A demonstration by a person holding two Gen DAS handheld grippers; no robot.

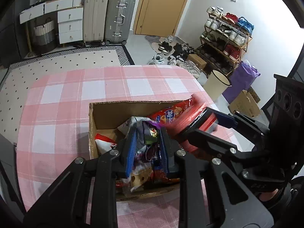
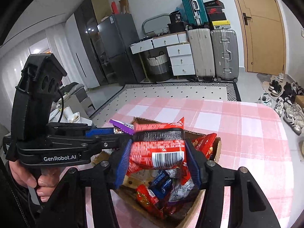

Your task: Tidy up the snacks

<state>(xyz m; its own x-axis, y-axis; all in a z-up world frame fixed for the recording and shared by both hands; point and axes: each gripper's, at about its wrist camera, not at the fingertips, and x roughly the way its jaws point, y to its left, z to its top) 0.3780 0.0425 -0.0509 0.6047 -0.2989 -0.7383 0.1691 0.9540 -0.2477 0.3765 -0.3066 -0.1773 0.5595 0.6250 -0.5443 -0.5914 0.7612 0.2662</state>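
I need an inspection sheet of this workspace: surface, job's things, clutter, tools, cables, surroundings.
Surface: table with pink checked cloth.
Job's things: open cardboard box with snack packets inside.
Clutter: nothing seen on the cloth.
Tools: left tool shut on a purple snack packet over the box; right tool around a red snack bag, pads touching it.
Cables: black cable at the left tool's body.
Surroundings: suitcases, shoe rack, door.
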